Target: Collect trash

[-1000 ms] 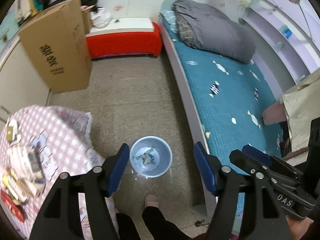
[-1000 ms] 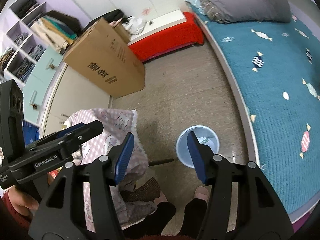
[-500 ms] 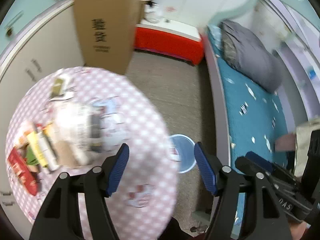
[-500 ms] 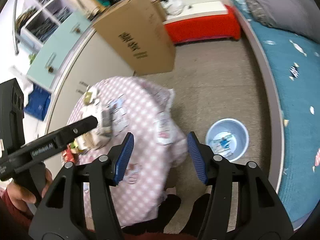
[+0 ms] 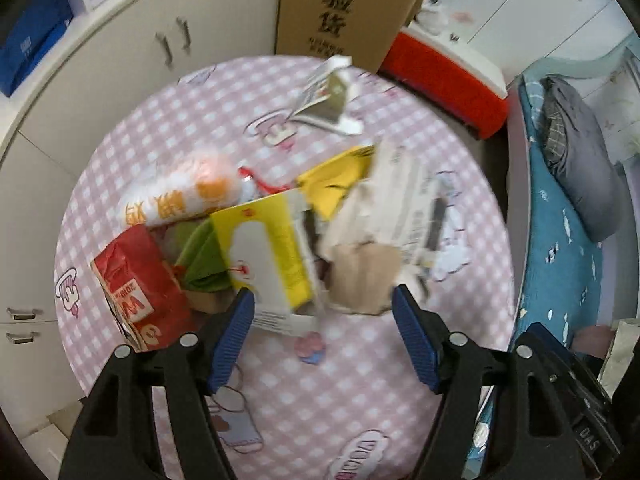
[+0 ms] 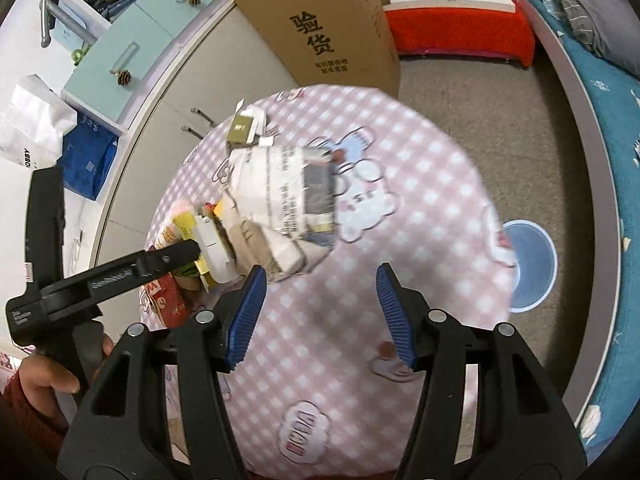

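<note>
A heap of trash lies on the round table with the pink checked cloth (image 5: 168,128): a yellow and white carton (image 5: 268,264), a red packet (image 5: 136,284), a white and orange bag (image 5: 180,196), crumpled newspaper (image 5: 404,208) and a brown paper bag (image 5: 360,276). My left gripper (image 5: 322,338) hangs open just above the near edge of the heap, nothing between its blue pads. My right gripper (image 6: 320,314) is open over bare cloth (image 6: 432,152), right of the newspaper (image 6: 288,196). A pale blue bin (image 6: 528,264) stands on the floor past the table's right edge.
A tall cardboard box (image 6: 324,24) stands behind the table beside a red low bench (image 6: 460,32). White cabinets (image 5: 100,80) curve along the left. A bed with a teal cover (image 5: 568,240) runs along the right. A small opened box (image 5: 328,96) lies at the table's far side.
Both grippers have swung left from above the bin and floor to above the table. The trash heap now lies under the left gripper, and the bin has slid to the right edge.
</note>
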Tool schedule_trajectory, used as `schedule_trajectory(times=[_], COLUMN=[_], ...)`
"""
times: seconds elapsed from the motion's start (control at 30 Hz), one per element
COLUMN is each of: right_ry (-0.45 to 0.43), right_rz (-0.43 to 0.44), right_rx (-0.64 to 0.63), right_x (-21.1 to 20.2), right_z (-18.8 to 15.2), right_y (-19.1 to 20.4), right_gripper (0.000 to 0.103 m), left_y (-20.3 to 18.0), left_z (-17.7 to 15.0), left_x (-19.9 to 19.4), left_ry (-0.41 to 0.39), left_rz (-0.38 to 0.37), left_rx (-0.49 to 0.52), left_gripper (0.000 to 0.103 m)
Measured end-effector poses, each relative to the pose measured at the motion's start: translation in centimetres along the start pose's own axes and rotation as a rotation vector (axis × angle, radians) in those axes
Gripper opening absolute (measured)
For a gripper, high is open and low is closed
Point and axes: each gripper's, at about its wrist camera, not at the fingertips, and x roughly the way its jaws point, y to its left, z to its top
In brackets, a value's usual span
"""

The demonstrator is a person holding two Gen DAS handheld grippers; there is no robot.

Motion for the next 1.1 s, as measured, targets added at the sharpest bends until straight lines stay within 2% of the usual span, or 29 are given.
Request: schedule_trajectory(times=[0.23,0.3,0.37,0.4,0.43,0.57,0.7,0.77,0.8,0.87,0.97,1.1], right_ry=[0.013,0.015,0.021,0.028,0.033,0.05,0.064,0.072,0.077,0.08,0.085,0.067], right_rz=[-0.002,0.005,0.001,0.005,0.005,0.0,-0.014,-0.012,-0.009,-0.006,0.008,0.039], right_rx=[-0.038,-0.047,-0.061,-0.063,-0.065,-0.089,-0.106,-0.117,-0.127,-0.151,-0.185,-0.163], right_x=[3.1,4.0,5.0,5.6,6.1,7.8,9.3,9.8,10.1,10.5,10.3,8.8], right_z=[0.3,0.5,0.7,0.8,0.9,1.4,1.8,1.9,2.0,2.0,1.9,1.8], right_y=[3.1,4.0,4.9,5.3,5.6,6.8,7.3,7.5,7.6,7.9,8.3,7.6], right_gripper=[0.057,0.057,0.057,0.057,0.057,0.057,0.05,0.04,0.038,0.025,0.019,0.018], left_y=[2.0,2.1,2.3,2.5,2.6,3.0,3.6,3.8,3.8,3.7,3.5,3.2], left_z=[1.4,1.4,1.3,1.2,1.1,0.8,0.5,0.5,0.4,0.6,0.2,-0.2], left_x=[3.5,4.3,5.0,5.2,5.3,4.6,3.8,3.2,2.8,2.3,1.7,0.4], left_ry=[0.08,0.104,0.119,0.129,0.128,0.1,0.081,0.067,0.06,0.051,0.038,0.013], left_rz=[0.028,0.015,0.004,-0.01,-0.034,-0.067,-0.088,-0.09,-0.091,-0.093,-0.095,-0.115], left_rx=[0.035,0.046,0.065,0.07,0.067,0.096,0.093,0.098,0.102,0.108,0.119,0.126], left_gripper=[0.07,0.07,0.061,0.051,0.045,0.034,0.03,0.026,0.021,0.019,0.017,0.011])
